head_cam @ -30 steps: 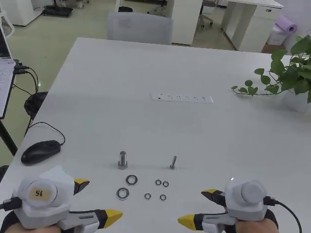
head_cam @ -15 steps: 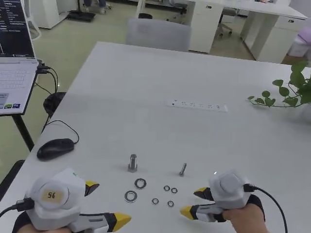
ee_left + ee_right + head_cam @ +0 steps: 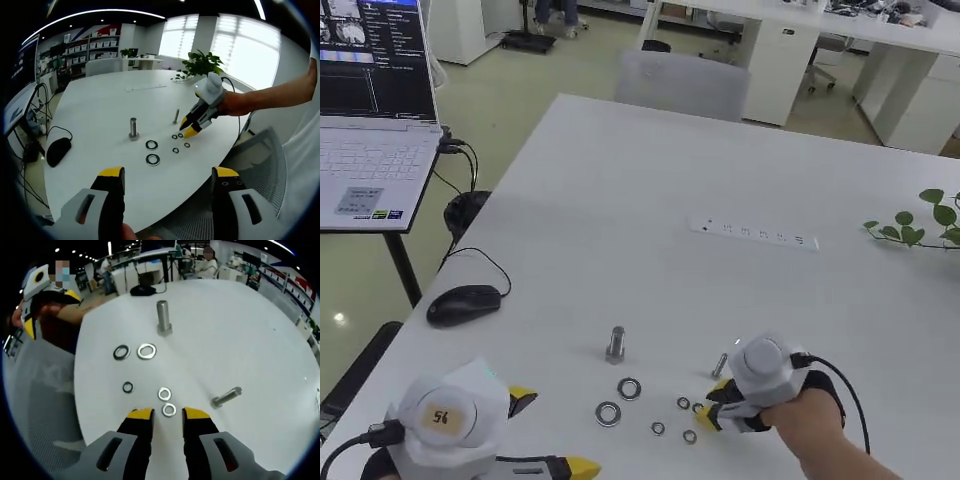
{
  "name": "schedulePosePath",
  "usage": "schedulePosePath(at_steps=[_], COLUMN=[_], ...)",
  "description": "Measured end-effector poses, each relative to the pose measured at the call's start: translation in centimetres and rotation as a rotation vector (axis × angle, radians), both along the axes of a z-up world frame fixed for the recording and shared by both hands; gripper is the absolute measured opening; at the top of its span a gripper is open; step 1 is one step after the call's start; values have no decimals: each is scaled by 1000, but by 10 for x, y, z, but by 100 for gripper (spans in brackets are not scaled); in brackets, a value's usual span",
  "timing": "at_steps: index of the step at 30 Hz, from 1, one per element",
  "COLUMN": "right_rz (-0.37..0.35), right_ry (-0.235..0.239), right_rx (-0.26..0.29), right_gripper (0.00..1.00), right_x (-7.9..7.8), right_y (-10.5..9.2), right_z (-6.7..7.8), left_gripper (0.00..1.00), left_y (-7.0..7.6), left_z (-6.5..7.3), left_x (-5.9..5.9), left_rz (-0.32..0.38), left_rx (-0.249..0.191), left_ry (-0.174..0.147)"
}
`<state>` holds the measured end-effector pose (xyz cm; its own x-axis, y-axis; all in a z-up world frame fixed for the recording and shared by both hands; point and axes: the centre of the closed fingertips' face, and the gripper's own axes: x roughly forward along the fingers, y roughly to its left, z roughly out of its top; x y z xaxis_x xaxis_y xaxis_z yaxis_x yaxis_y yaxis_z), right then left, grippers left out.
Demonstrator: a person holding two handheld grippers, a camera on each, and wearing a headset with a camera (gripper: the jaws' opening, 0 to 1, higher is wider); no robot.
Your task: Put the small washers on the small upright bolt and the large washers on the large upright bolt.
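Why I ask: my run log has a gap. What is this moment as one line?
right gripper open, tips flanking small washer | left gripper open, empty | large bolt, small bolt bare

Bench count: one large upright bolt (image 3: pixel 615 343) and one small upright bolt (image 3: pixel 720 365) at its three o'clock. Two large washers (image 3: pixel 629 388) (image 3: pixel 608 412) lie at six o'clock of the large upright bolt. Four small washers (image 3: pixel 174 136) (image 3: pixel 180 135) (image 3: pixel 175 150) (image 3: pixel 186 145) lie at seven o'clock of the small upright bolt. One computer mouse (image 3: pixel 463 304), one power strip (image 3: pixel 752 234), one laptop (image 3: pixel 370 130).
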<state>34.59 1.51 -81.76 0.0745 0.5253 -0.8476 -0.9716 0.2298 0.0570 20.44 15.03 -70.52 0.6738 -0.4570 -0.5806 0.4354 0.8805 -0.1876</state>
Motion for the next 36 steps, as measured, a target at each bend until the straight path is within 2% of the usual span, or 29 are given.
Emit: schedulePosePath(at_steps=[3,8,15,19,24,29,33,36], right_rz=[26,72,145,139,169,127,59,47], right_ry=[1,-29,-37,-35,-66,-56,-35,-44], right_rx=[-29,-55,-118,-126,-139,-121,-69,-63], right_gripper=[24,22,22,21,15,14,13,14], right_x=[0,1,-1,0,-5,-3,-2,-2], right_y=[-1,-3,-1,-1,0,-1,-2,-5], right_z=[-6,-7,-8,-8,-9,-8,-7,-7], left_gripper=[70,70,70,70,69,69,69,69], left_y=[0,-2,-8,-9,-8,-5,-3,-1], left_z=[0,-2,-1,1,2,3,4,5], left_x=[-1,-3,3,6,9,13,16,16], left_rz=[0,-8,-19,-20,-14,-6,3,8], left_rx=[-2,-1,-8,-10,-14,-17,-14,-15], left_ry=[3,8,-1,-8,-14,-19,-23,-25])
